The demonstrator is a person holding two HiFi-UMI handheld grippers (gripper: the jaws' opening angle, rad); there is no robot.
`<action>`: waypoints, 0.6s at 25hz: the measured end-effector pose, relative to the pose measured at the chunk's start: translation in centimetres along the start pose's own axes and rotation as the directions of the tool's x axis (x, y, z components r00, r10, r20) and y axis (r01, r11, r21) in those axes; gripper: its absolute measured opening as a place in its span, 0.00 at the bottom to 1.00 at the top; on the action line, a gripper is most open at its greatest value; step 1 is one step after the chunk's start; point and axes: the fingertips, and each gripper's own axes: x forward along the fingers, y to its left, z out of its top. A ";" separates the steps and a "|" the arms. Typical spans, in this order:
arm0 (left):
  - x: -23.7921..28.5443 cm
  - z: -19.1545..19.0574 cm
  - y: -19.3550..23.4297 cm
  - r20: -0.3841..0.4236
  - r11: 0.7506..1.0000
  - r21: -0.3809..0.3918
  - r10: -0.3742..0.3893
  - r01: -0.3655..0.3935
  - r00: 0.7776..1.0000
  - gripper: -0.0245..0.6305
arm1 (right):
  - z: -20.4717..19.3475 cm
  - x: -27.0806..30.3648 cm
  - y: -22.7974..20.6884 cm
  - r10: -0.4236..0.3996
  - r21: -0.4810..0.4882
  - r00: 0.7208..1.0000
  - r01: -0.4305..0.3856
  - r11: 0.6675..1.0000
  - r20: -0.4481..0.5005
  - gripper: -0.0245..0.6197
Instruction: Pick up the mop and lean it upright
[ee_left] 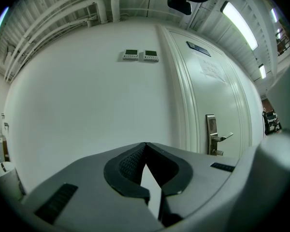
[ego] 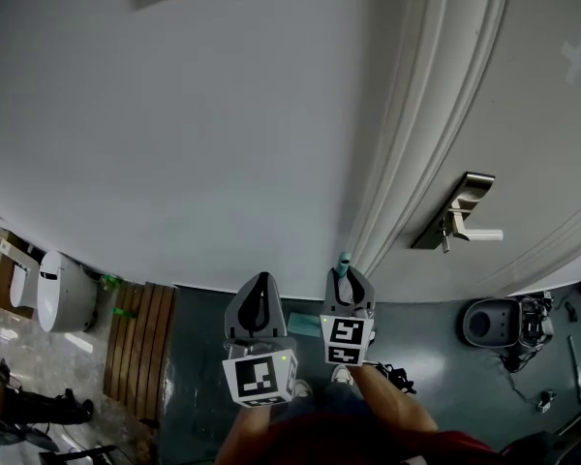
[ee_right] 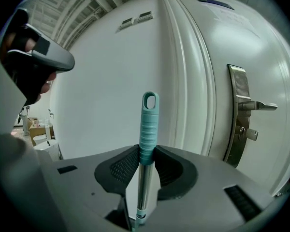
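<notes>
The mop shows as an upright handle with a teal ribbed grip [ee_right: 147, 129] and a metal shaft below it. My right gripper [ee_right: 146, 159] is shut on the mop's teal grip, close to the white wall by the door frame. In the head view the teal tip [ego: 344, 263] pokes up above the right gripper [ego: 346, 289]. The mop's head is hidden beneath the grippers. My left gripper [ego: 259, 298] hangs beside it to the left, pointing at the wall, its jaws [ee_left: 145, 151] shut with nothing between them.
A white door [ego: 523, 143] with a metal lever handle [ego: 460, 223] stands on the right, its frame [ego: 416, 163] just ahead of the mop. A wooden slatted pallet [ego: 140, 347] and a white bin [ego: 60, 291] sit at the left; a grey device [ego: 491, 323] with cables lies right.
</notes>
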 end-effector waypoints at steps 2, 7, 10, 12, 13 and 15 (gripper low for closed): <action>-0.1 -0.1 0.0 -0.005 1.000 0.000 -0.001 0.001 1.000 0.06 | -0.3 -1.2 0.3 0.014 -0.016 1.000 -0.014 1.000 0.005 0.21; 0.0 -0.4 -0.1 0.001 1.000 0.003 -0.007 0.007 1.000 0.06 | -0.6 -2.6 0.1 0.023 -0.014 1.000 -0.023 1.000 0.010 0.21; -0.1 -0.3 -0.2 0.004 1.000 0.010 -0.009 0.009 1.000 0.06 | -0.6 -2.8 0.1 0.034 -0.006 0.999 -0.034 0.999 0.008 0.21; -0.2 -0.1 -0.2 0.008 1.000 0.011 -0.008 0.008 1.000 0.06 | -0.5 -3.0 0.2 0.046 -0.004 0.999 -0.046 0.999 0.005 0.21; -0.2 0.0 -0.2 0.010 1.000 0.011 -0.007 0.007 1.000 0.06 | -0.5 -3.1 0.3 0.053 -0.004 0.999 -0.053 0.999 0.003 0.21; -0.2 0.2 -0.2 0.010 1.000 0.008 -0.004 0.004 1.000 0.06 | -0.2 -3.5 0.4 0.069 -0.003 0.998 -0.069 0.998 0.007 0.21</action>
